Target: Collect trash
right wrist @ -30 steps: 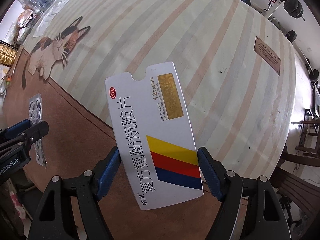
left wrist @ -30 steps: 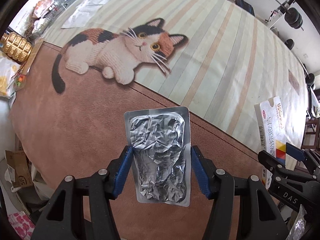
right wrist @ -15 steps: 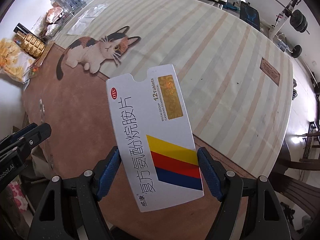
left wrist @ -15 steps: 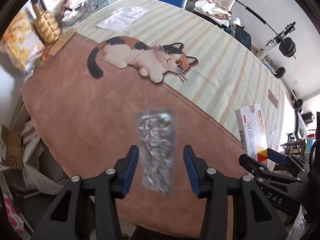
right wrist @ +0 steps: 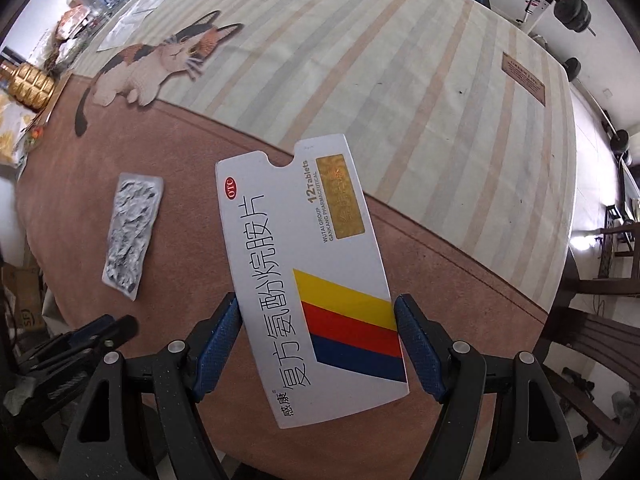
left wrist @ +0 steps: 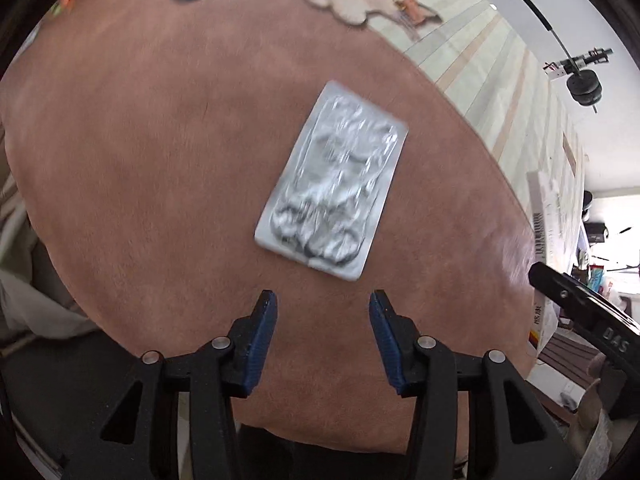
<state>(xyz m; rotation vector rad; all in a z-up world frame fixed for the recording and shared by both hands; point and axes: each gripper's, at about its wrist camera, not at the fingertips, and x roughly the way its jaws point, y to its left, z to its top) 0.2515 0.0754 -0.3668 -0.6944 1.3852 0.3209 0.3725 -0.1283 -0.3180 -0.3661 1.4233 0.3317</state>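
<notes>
A crumpled silver blister pack (left wrist: pixel 334 184) lies flat on the brown part of the table cover, just ahead of my left gripper (left wrist: pixel 322 308), which is open and empty. The pack also shows in the right wrist view (right wrist: pixel 132 232). My right gripper (right wrist: pixel 318 316) is shut on a white medicine box (right wrist: pixel 308 276) with yellow, red and blue stripes, held above the table. The box edge (left wrist: pixel 540 216) and the right gripper show at the right of the left wrist view.
The table cover (right wrist: pixel 360 60) has a cat picture (right wrist: pixel 160 60) and pale stripes. A gold bottle (right wrist: pixel 28 84), snacks and water bottles stand at the far left. Dark chairs (right wrist: pixel 600 320) are at the right. The table's near edge is just below both grippers.
My left gripper let go of the blister pack, which now lies on the table, and the gripper has drawn back. The right gripper keeps hold of the box.
</notes>
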